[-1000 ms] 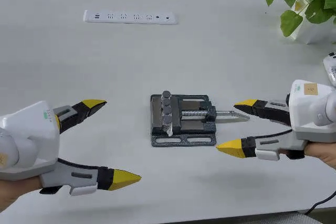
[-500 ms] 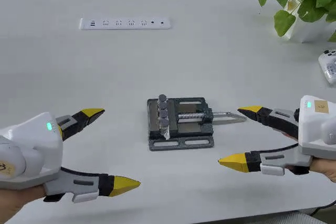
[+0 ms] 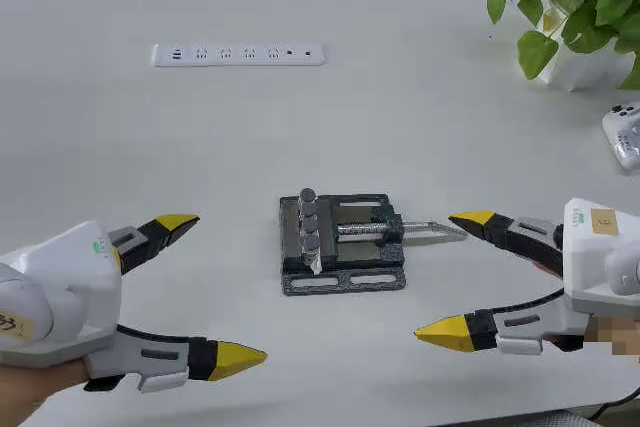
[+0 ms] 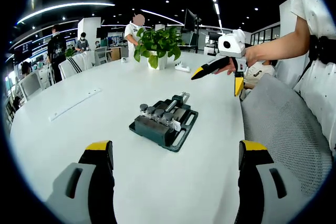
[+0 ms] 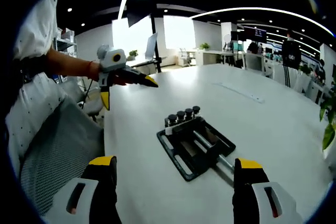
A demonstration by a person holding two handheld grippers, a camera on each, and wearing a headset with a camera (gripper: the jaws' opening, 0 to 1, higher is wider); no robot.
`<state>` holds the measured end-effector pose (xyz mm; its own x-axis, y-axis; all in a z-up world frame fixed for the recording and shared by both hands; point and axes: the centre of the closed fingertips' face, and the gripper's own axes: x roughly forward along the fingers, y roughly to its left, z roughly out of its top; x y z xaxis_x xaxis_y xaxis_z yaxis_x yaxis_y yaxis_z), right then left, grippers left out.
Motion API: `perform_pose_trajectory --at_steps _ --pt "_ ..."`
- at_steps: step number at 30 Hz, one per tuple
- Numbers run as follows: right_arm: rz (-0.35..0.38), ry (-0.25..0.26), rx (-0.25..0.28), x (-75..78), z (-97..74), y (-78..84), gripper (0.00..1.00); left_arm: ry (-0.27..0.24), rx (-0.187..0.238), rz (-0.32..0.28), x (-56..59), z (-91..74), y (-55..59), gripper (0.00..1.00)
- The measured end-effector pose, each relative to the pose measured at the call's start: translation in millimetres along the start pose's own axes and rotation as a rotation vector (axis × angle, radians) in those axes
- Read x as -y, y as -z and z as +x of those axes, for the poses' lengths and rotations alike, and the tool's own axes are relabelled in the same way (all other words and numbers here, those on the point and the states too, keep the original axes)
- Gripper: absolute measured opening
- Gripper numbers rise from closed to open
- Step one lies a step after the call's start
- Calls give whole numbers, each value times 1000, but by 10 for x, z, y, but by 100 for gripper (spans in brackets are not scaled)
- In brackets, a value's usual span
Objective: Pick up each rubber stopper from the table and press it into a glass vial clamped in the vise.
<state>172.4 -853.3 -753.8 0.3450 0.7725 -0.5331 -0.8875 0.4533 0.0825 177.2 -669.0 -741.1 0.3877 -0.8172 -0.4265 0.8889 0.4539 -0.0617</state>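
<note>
Little has moved: left gripper (image 3: 224,287) and right gripper (image 3: 440,274) hover either side of the vise (image 3: 345,269), fingers spread and empty. Its four glass vials (image 3: 316,259) look brittle and already carry rubber stoppers (image 3: 308,196); I would pinch a stopper by its soft sides.

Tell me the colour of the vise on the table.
The vise is dark grey, almost black, with a silvery screw. The head view shows it best.

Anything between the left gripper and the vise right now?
No. In the head view the table between the left gripper and the vise is bare; the left gripper view agrees.
</note>
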Motion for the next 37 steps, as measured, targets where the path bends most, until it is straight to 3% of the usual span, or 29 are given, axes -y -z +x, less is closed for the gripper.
perform_pose_trajectory --at_steps 37 --pt "9 8 1 -30 -35 -24 88 13 -6 -5 74 16 23 99"
